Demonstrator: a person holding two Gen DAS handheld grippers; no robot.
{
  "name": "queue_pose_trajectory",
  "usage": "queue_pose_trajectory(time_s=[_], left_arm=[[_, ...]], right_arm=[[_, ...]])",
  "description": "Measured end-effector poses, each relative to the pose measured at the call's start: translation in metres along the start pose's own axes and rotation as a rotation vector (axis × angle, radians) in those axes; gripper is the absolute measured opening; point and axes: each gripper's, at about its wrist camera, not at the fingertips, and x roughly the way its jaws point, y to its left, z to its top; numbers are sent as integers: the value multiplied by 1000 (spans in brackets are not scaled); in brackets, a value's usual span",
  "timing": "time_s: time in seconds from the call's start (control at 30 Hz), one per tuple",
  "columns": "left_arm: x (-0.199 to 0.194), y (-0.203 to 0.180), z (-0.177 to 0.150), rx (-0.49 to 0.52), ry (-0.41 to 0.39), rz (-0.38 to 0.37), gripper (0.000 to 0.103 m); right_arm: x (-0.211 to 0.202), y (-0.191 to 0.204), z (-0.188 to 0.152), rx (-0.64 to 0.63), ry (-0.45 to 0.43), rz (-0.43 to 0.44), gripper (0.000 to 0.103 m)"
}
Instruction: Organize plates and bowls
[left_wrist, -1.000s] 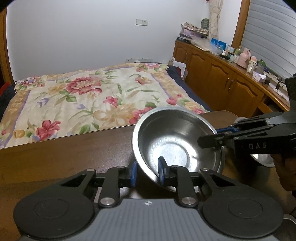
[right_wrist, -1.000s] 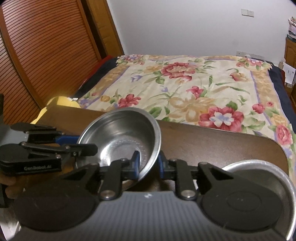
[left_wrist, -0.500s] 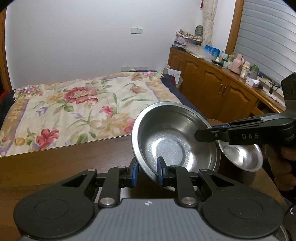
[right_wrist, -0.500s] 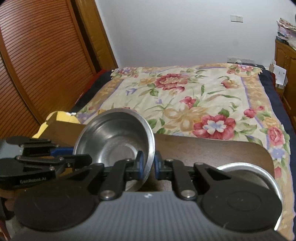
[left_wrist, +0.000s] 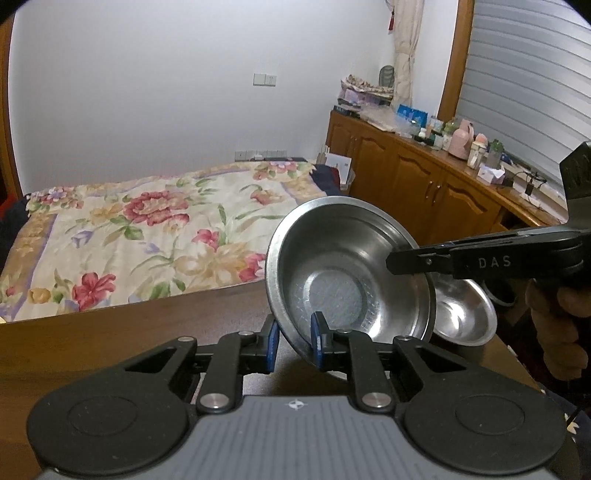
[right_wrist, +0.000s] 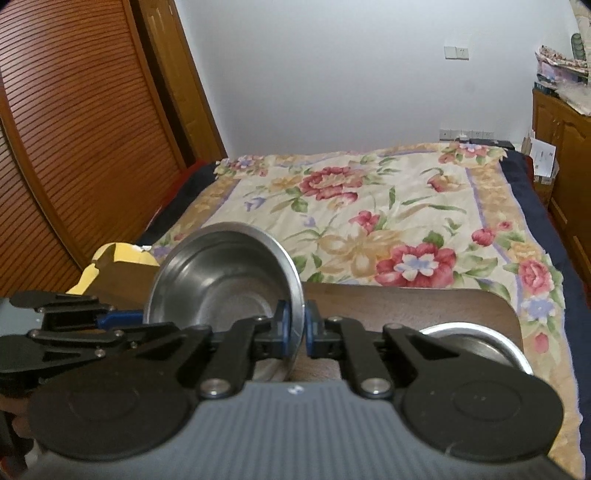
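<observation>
A steel bowl (left_wrist: 347, 269) is held in the air above the wooden table (left_wrist: 129, 332), tilted, with both grippers on its rim. My left gripper (left_wrist: 293, 345) is shut on its near rim. My right gripper (right_wrist: 295, 330) is shut on the opposite rim of the same bowl (right_wrist: 221, 280). The right gripper's fingers (left_wrist: 417, 258) reach in from the right in the left wrist view. A second steel bowl (left_wrist: 463, 312) sits on the table at the right, also seen in the right wrist view (right_wrist: 476, 345).
A bed with a floral cover (left_wrist: 147, 225) lies beyond the table's far edge. Wooden cabinets (left_wrist: 424, 184) with clutter on top line the right wall. A slatted wooden door (right_wrist: 74, 129) stands on the left. A yellow object (right_wrist: 122, 254) lies at the table's left end.
Both grippers have lifted the bowl higher off the table and tilted it more. The second bowl on the table has come into fuller view beneath it.
</observation>
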Motion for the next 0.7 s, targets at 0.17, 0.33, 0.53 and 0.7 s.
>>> queue_pose_trajectory(time_s=[0.17,0.33,0.53,0.7], left_arm=[[-13,-4,-1,10,-25,-3,19],[-26,-10,-1,22,-45,-11,19],[-45,-16,-6,38,-58,-25,19],[-58,-22,-15,56,-56,-39,19]], right_arm=[[-12,4,1,-8,-24,-1,10],[-24,7,0,-10,-44,-1,10],[-40,14,-6,-11,-62,-6,10],[-55,16,-15,-3,-68,-6,10]])
